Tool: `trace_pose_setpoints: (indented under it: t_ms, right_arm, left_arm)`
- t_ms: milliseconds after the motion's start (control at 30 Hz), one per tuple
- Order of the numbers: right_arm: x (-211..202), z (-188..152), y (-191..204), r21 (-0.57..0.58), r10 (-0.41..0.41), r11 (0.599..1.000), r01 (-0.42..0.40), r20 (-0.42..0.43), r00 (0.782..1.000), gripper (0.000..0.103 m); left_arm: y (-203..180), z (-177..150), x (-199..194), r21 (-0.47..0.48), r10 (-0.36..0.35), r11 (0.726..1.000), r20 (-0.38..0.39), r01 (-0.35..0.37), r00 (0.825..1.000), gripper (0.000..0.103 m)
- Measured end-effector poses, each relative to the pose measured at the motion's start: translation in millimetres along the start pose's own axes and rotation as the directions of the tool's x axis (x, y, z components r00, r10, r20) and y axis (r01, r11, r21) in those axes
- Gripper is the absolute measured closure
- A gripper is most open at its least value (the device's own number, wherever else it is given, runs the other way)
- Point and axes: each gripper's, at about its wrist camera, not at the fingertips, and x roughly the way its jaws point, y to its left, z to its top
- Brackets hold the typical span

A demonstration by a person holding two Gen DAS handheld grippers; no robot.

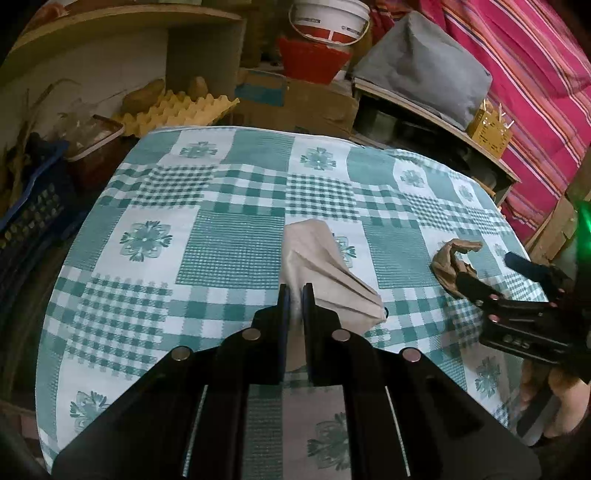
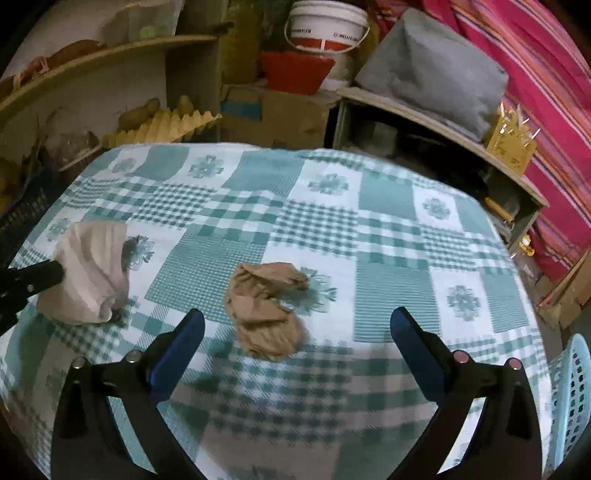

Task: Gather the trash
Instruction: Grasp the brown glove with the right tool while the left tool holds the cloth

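Note:
My left gripper [image 1: 295, 290] is shut on a pale crumpled paper [image 1: 314, 266] and holds it just above the checked tablecloth [image 1: 221, 240]. The same paper shows in the right wrist view [image 2: 90, 273], with the left gripper's fingers [image 2: 40, 278] at its left side. A brown crumpled paper [image 2: 264, 306] lies on the cloth in the middle. My right gripper [image 2: 297, 321] is open, its fingers wide apart, just short of the brown paper. In the left wrist view the right gripper [image 1: 491, 273] sits beside the brown paper [image 1: 452, 258].
A light blue perforated basket [image 2: 570, 398] stands off the table's right edge. Behind the table are an egg tray [image 1: 177, 110], a cardboard box [image 1: 295, 99], a white bucket [image 1: 328, 18] and a wooden shelf [image 2: 443, 122]. A dark crate [image 1: 29, 210] sits left.

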Motion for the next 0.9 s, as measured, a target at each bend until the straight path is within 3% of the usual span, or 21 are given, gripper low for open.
trace_pose_setpoints:
  t_ms: [100, 167, 267, 633, 900]
  right_arm:
    - [7.4, 0.9, 3.7, 0.005, 0.024, 1.000, -0.024, -0.019, 1.000, 0.015]
    - [12.3, 1.7, 5.9, -0.003, 0.037, 0.999, -0.037, -0.037, 0.999, 0.039]
    - [22.6, -0.7, 6.1, 0.007, 0.077, 0.997, -0.077, -0.074, 0.994, 0.064]
    - [-2.3, -1.4, -17.1, 0.024, 0.065, 0.998, -0.065, 0.003, 0.998, 0.065]
    - [-23.6, -8.1, -53.2, 0.068, 0.040, 0.997, -0.042, 0.032, 0.999, 0.065]
  left_arm:
    - [3.0, -0.3, -0.4, -0.007, -0.002, 1.000, -0.002, 0.002, 1.000, 0.097]
    - [3.4, -0.3, -0.7, -0.008, -0.002, 1.000, -0.002, 0.002, 1.000, 0.097]
    - [3.5, -0.7, -1.1, -0.008, -0.003, 1.000, 0.003, 0.003, 1.000, 0.097]
    - [-0.7, 3.6, -9.7, -0.023, 0.001, 1.000, 0.021, 0.000, 1.000, 0.098]
    - [-26.7, 10.5, -31.0, 0.013, -0.014, 1.000, 0.070, 0.013, 0.997, 0.099]
